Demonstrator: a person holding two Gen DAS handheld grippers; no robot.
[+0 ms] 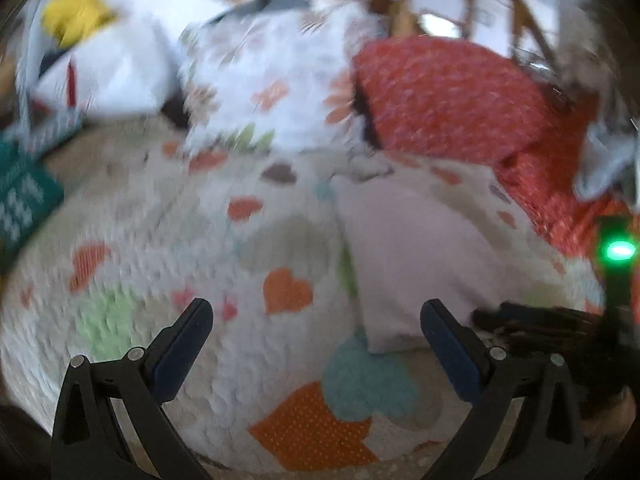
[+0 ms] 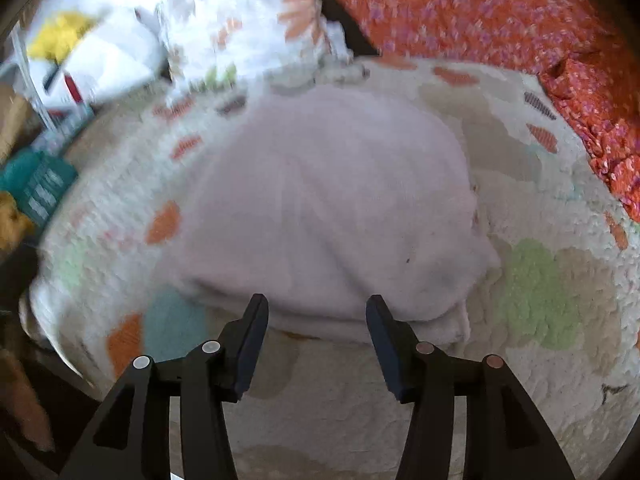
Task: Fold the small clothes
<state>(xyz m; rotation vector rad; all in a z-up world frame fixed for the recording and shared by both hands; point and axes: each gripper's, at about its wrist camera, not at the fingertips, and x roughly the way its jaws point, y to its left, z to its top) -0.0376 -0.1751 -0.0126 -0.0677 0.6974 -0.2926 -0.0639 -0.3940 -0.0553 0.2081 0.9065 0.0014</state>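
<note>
A pale pink small garment [image 2: 332, 216] lies folded on a white quilt [image 2: 540, 292] with coloured hearts. In the left wrist view the garment [image 1: 416, 256] is right of centre. My right gripper [image 2: 318, 312] is open and empty, its fingertips just at the garment's near folded edge. My left gripper [image 1: 316, 316] is open and empty above the quilt [image 1: 160, 264], left of the garment. The right gripper's dark body [image 1: 548, 320] shows at the right of the left wrist view. Both views are motion-blurred.
A floral white pillow [image 2: 248, 28] and an orange-red patterned cushion [image 2: 480, 16] lie at the back. A white bag with a yellow item [image 2: 80, 48] and a teal box [image 2: 40, 184] sit at the left. A wicker piece [image 1: 420, 4] stands behind.
</note>
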